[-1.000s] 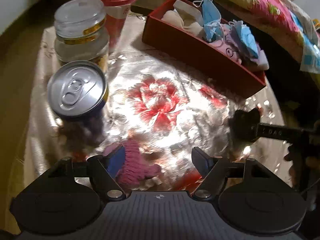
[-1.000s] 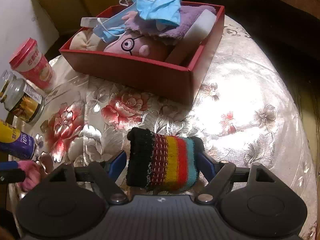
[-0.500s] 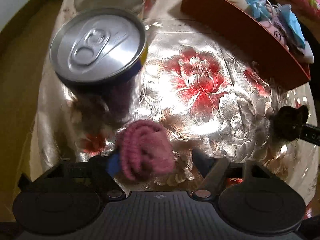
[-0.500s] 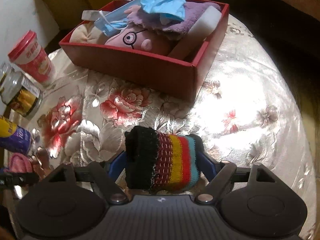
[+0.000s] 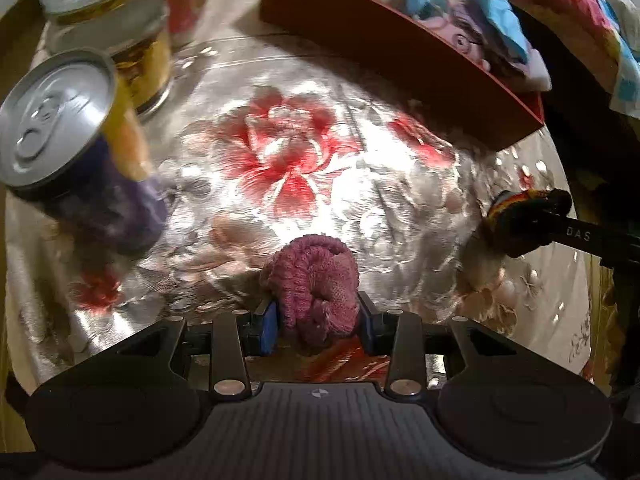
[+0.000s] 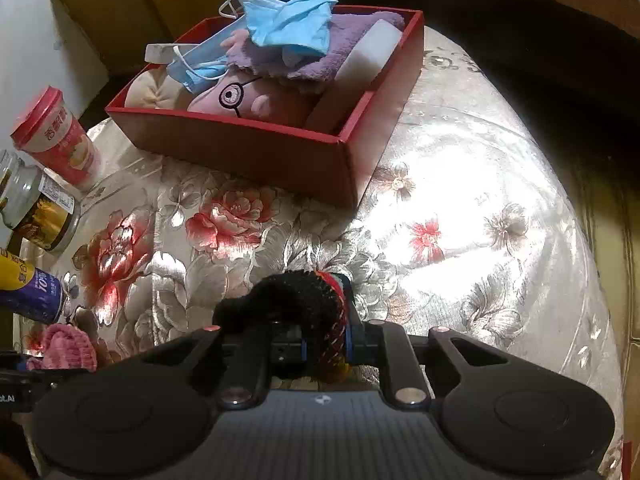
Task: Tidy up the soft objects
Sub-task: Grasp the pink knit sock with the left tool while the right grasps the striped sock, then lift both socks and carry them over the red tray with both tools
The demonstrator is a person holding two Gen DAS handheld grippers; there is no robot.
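My left gripper is shut on a pink knitted sock low over the floral tablecloth. The sock also shows at the left edge of the right wrist view. My right gripper is shut on a black sock with red, yellow and teal stripes, squeezed narrow between the fingers; the striped sock shows at the right of the left wrist view. A red box at the back holds a pink plush toy, blue face masks, a purple cloth and a white block.
A drink can, a glass jar and a pink-lidded cup stand at the table's left side. The round table edge drops off at the right. A cardboard box stands behind the red box.
Both grippers have closed: the left one on the pink sock, the right one on the striped sock, which is now squeezed. The left gripper has shifted right, away from the can.
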